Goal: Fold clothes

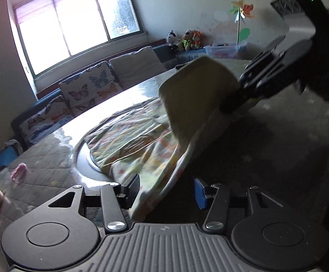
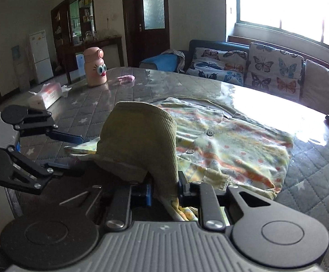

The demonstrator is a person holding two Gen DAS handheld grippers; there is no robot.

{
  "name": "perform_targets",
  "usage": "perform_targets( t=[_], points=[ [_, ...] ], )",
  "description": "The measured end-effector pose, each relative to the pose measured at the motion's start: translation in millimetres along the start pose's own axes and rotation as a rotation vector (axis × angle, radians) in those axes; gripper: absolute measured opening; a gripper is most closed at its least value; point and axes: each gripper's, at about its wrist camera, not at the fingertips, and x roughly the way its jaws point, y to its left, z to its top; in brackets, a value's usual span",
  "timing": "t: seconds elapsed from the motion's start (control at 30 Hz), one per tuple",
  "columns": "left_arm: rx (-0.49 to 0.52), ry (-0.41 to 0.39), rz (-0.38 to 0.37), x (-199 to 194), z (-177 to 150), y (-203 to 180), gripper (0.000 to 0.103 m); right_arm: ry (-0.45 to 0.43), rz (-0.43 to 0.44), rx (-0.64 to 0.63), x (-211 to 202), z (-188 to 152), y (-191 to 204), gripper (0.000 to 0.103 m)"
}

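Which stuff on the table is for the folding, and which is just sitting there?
For the folding:
- patterned shirt
- its green ribbed cuff, pinched in the right gripper
- left gripper, jaws apart around the shirt's edge

Just sitting there:
- pink bottle with eyes
- tissue pack
- small pink thing

Shirt (image 2: 232, 145) at frame centre is thin printed cloth, soft and matt, with a ribbed olive knit cuff (image 2: 139, 140). Table (image 2: 266, 104) has a quilted grey cloth under a clear glossy cover throwing hard glare at upper right. Right gripper (image 2: 164, 192) is matt black plastic with shiny metal screws; bottle (image 2: 95, 68) upper left is smooth pink plastic.
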Motion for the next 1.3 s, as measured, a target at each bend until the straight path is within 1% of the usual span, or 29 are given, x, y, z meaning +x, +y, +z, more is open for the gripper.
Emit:
perform_targets(
  t=[0.07, 0.1, 0.13, 0.17, 0.2, 0.23, 0.3, 0.43, 0.47, 0.57, 0.67, 0.77, 0.87, 1.07, 1.2, 1.3],
  points=[
    [0.028, 0.01, 0.034, 5.0, -3.6, 1.8, 0.053, -0.004, -0.003, 0.005, -0.3, 0.2, 0.2, 0.018],
    [0.04, 0.012, 0.046, 7.3, -5.2, 3.4, 0.051, -0.007, -0.003, 0.008, -0.4, 0.0, 0.2, 0.018],
    [0.048, 0.01, 0.048, 7.9, -6.0, 4.8, 0.037, -0.009, -0.004, 0.011, -0.5, -0.2, 0.1, 0.016],
    [0.053, 0.008, 0.049, 8.0, -6.8, 6.2, 0.03, -0.013, -0.004, 0.016, -1.1, -0.9, 0.2, 0.014],
    [0.059, 0.006, 0.049, 8.2, -7.5, 7.6, 0.018, -0.015, -0.004, 0.017, -2.0, -1.3, 0.5, 0.014],
    [0.06, -0.004, 0.052, 6.2, -7.4, 8.4, 0.012, -0.017, -0.005, 0.015, -3.0, -1.6, 1.5, 0.013],
    [0.055, -0.024, 0.05, -0.2, -5.5, 9.7, 0.009, -0.027, -0.007, 0.006, -6.2, -1.8, 3.2, 0.011],
    [0.038, -0.051, 0.023, -21.2, 0.9, 11.3, 0.008, -0.045, 0.003, -0.007, -17.4, -1.1, 6.2, 0.01],
    [0.035, -0.049, 0.015, -26.9, 2.1, 10.8, 0.008, -0.046, 0.014, -0.016, -25.1, -1.4, 8.7, 0.01],
    [0.007, -0.026, -0.045, -54.1, 5.5, 9.0, 0.008, -0.046, 0.051, -0.041, -50.3, -2.8, 17.5, 0.01],
    [-0.005, -0.02, -0.101, -86.0, 6.4, 2.8, 0.008, -0.041, 0.089, -0.06, -75.0, -4.7, 27.4, 0.01],
    [-0.024, -0.012, -0.117, -96.8, 8.4, 2.2, 0.008, -0.037, 0.111, -0.081, -91.6, -2.0, 36.8, 0.009],
    [-0.033, -0.014, -0.106, -93.5, 12.8, 6.6, 0.008, -0.042, 0.102, -0.097, -88.7, 5.7, 37.0, 0.009],
    [-0.115, 0.0, -0.092, -59.6, 31.5, 37.2, 0.008, -0.05, 0.083, -0.079, -62.9, 30.9, 16.9, 0.009],
    [-0.161, 0.031, -0.083, -24.3, 44.5, 62.6, 0.008, -0.031, 0.066, -0.062, -34.6, 53.5, -5.3, 0.009],
    [-0.221, 0.078, -0.093, 6.4, 46.7, 82.6, 0.008, -0.001, 0.052, -0.056, -7.8, 66.4, -20.4, 0.009]
  ],
)
